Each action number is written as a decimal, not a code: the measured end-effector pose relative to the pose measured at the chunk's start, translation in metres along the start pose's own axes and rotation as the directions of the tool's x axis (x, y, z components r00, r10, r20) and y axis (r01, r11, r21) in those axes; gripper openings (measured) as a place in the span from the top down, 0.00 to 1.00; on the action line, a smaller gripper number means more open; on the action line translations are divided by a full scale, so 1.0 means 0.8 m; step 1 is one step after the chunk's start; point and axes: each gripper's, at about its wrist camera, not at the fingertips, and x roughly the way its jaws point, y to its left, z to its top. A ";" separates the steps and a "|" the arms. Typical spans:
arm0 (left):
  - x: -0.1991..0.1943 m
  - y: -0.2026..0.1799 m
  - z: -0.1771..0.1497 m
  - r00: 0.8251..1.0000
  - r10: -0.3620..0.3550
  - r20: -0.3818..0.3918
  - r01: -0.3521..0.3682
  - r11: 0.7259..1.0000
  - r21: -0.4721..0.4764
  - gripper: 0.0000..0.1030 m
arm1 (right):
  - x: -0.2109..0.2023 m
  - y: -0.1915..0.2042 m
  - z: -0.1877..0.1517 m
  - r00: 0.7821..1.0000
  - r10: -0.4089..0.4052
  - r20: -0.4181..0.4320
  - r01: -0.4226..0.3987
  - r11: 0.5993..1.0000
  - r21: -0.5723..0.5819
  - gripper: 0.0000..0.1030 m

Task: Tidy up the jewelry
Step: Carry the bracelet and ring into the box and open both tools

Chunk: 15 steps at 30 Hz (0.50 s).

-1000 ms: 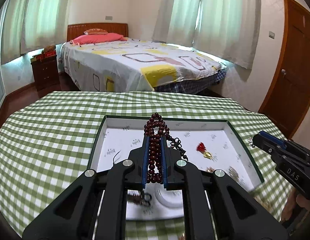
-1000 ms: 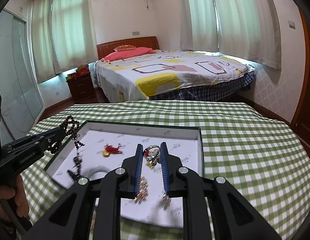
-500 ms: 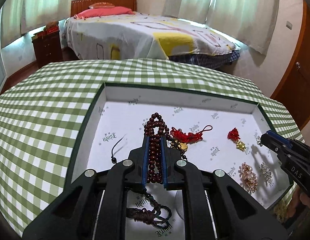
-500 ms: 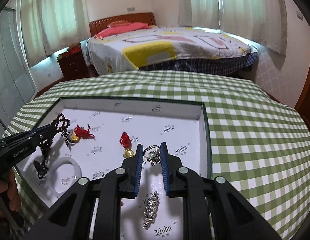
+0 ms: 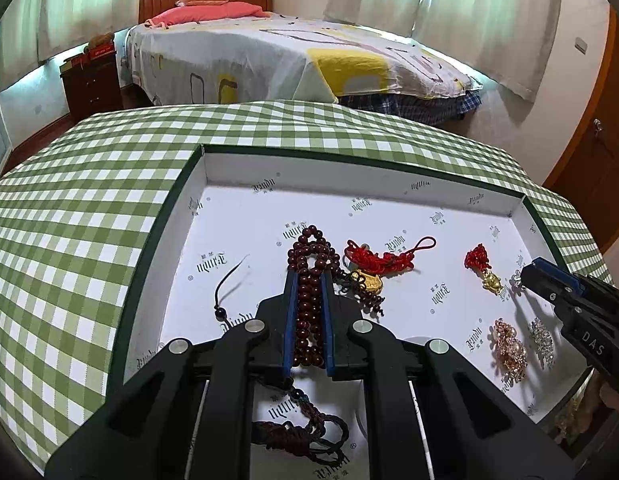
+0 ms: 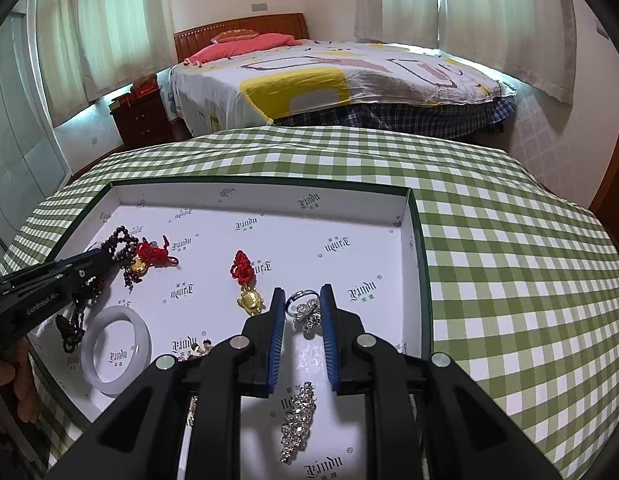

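My left gripper (image 5: 308, 276) is shut on a dark red bead bracelet (image 5: 309, 258), whose tassel (image 5: 297, 434) trails below onto the floor of the white box (image 5: 237, 216). The same gripper (image 6: 95, 258) enters the right wrist view from the left, low over the box (image 6: 269, 200). My right gripper (image 6: 303, 294) is shut on a silver ring (image 6: 303, 308) with a sparkly ornament, just above the box floor near its right wall. In the left wrist view the right gripper (image 5: 525, 276) comes in from the right.
In the box lie a red-knot gold charm (image 6: 247, 280), a second red-cord charm (image 6: 149, 256), a white bangle (image 6: 115, 354), a crystal hair clip (image 6: 297, 420) and rose-gold pieces (image 5: 509, 350). The box sits on a green checked tablecloth (image 6: 509, 280). A bed (image 6: 329, 76) stands behind.
Both grippers have come down and forward over the box with their loads. The box interior now fills more of each view.
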 end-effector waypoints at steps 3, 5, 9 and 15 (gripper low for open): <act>0.002 0.001 0.001 1.000 -0.004 -0.003 0.004 1.000 -0.007 0.89 | 0.003 0.000 -0.001 1.000 0.001 -0.010 -0.001 1.000 0.002 0.81; 0.002 0.001 0.001 1.000 -0.006 -0.003 0.006 1.000 -0.008 0.89 | 0.004 0.000 -0.003 1.000 0.003 -0.011 -0.003 1.000 0.004 0.77; 0.003 0.001 0.001 1.000 -0.004 -0.002 0.004 1.000 -0.008 0.85 | 0.002 0.001 -0.005 1.000 0.004 -0.007 -0.004 1.000 0.001 0.70; 0.000 0.000 0.002 1.000 0.002 0.005 -0.002 1.000 -0.002 0.80 | 0.000 0.002 -0.007 1.000 0.007 -0.002 -0.007 1.000 0.002 0.67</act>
